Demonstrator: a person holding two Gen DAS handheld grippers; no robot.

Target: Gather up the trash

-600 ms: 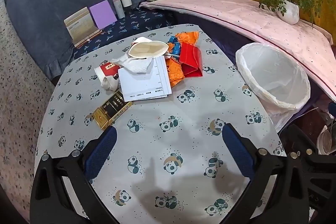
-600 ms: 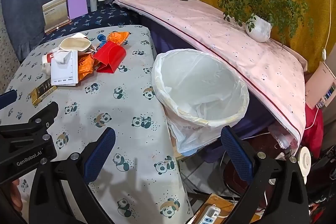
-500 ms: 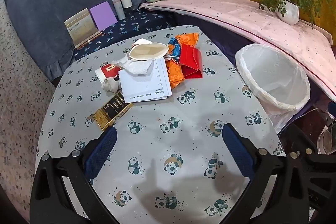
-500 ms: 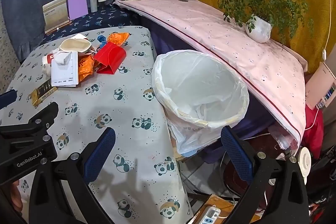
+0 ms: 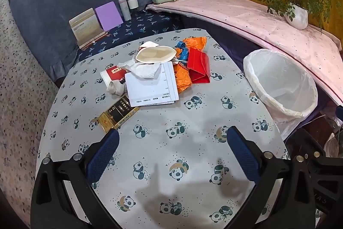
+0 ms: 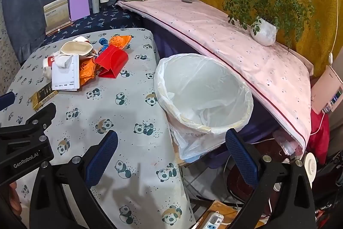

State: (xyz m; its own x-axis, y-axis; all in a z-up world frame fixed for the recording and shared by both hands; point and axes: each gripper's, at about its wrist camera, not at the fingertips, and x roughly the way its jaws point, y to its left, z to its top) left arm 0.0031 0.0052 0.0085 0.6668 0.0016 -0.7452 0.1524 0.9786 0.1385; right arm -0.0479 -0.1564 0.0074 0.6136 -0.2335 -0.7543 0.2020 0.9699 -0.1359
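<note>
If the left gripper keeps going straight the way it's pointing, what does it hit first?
Probably the bare panda-print tablecloth: the open left gripper angles down at it. Further along that line lies the white printed paper sheet at the near edge of the trash pile, though depth is hard to judge.

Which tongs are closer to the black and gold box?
Left. The left tongs hover open just in front of the black and gold box, one finger almost at it. The right tongs hang open farther right, by the trash bin.
</note>
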